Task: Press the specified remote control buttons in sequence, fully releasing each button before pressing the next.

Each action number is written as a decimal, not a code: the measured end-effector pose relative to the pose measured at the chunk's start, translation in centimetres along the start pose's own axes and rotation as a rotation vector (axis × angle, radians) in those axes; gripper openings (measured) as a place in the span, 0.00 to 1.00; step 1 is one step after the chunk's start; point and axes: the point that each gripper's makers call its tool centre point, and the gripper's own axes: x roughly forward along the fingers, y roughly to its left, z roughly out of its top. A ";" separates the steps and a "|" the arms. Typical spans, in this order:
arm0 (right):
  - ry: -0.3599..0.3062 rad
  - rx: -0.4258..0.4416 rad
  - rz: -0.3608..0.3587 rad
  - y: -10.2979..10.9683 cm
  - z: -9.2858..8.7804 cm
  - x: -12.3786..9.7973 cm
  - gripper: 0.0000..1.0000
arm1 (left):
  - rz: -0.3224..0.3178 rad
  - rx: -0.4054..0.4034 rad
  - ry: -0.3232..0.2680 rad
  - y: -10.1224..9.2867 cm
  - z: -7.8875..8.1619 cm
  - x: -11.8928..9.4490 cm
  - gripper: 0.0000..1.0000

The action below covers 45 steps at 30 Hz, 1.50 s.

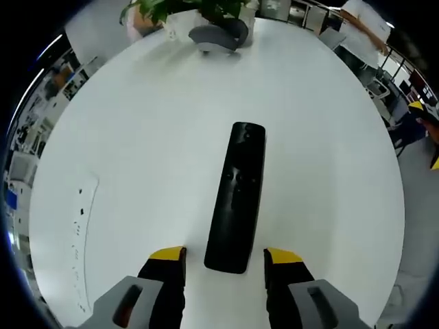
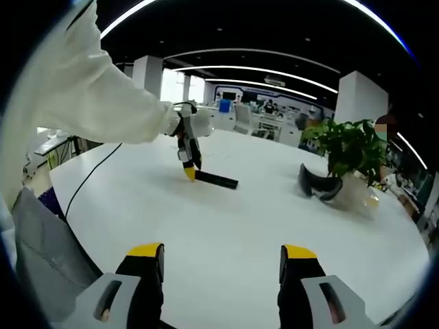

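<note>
A long black remote control [image 1: 236, 195] lies flat on the white table [image 1: 151, 137], pointing away from me. My left gripper [image 1: 225, 257] stands open just short of its near end, its yellow-tipped fingers [image 1: 168, 255] to either side and not touching it. In the right gripper view the same remote [image 2: 216, 179] lies far off on the table, with the left gripper [image 2: 187, 171] held over its end by a white-sleeved arm [image 2: 103, 96]. My right gripper [image 2: 223, 252] hangs open above the near part of the table with nothing between its fingers.
A potted plant [image 2: 350, 147] in a white pot and a dark grey headset-like object [image 2: 317, 185] stand at one side of the table; both also sit at the far edge [image 1: 216, 34]. A strip of small marks [image 1: 79, 219] lies left of the remote. An office spreads behind.
</note>
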 end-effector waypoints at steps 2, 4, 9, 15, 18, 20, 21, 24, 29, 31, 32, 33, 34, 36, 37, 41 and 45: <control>0.002 0.001 0.002 0.0 -0.1 0.0 0.67 | -0.001 0.004 0.009 0.0 0.0 0.0 0.46; 0.003 0.000 0.003 0.1 -0.1 0.0 0.66 | -0.002 0.005 0.019 0.0 0.0 0.1 0.46; 0.005 -0.004 0.009 0.2 -0.1 0.0 0.66 | -0.003 0.005 0.031 0.1 0.0 0.1 0.45; 0.006 -0.006 0.007 0.2 -0.1 0.0 0.65 | -0.008 0.052 0.045 -1.1 0.2 0.1 0.34; 0.005 -0.005 0.007 0.1 -0.1 0.0 0.65 | -0.008 0.073 0.053 -1.7 0.2 0.1 0.27; 0.001 -0.003 0.006 0.1 0.0 0.0 0.64 | -0.005 0.064 0.048 -1.7 0.1 0.1 0.23; 0.000 -0.002 0.004 0.0 0.0 0.0 0.64 | 0.003 0.058 0.040 -1.7 0.1 0.1 0.23; -0.002 0.002 0.004 0.0 0.0 0.0 0.63 | 0.017 0.039 0.017 -1.8 0.1 0.0 0.23; -0.010 0.003 0.006 0.0 0.2 -0.1 0.63 | 0.030 0.003 0.018 -2.1 0.2 0.1 0.23; -0.011 0.010 0.010 0.0 0.2 0.0 0.63 | 0.033 -0.002 0.031 -2.2 0.2 0.2 0.23; -0.012 0.012 0.011 0.0 0.2 -0.1 0.63 | 0.033 -0.003 0.037 -2.3 0.2 0.2 0.23; -0.013 0.013 0.012 0.0 0.2 -0.1 0.63 | 0.033 -0.003 0.040 -2.4 0.1 0.2 0.23; -0.015 0.016 0.013 0.0 0.2 -0.1 0.63 | 0.033 -0.004 0.042 -2.5 0.1 0.2 0.23; -0.016 0.018 0.012 -0.1 0.3 -0.1 0.63 | 0.035 -0.013 0.044 -2.5 0.0 0.3 0.23; -0.016 0.020 0.011 -0.1 0.2 -0.1 0.63 | 0.039 -0.019 0.046 -2.5 0.0 0.4 0.23; -0.028 0.024 0.014 -0.1 0.4 -0.1 0.63 | 0.041 -0.022 0.059 -3.3 -0.2 0.4 0.22; -0.028 0.023 0.016 -0.1 0.4 -0.1 0.63 | 0.038 -0.002 0.092 -4.6 -0.4 0.4 0.23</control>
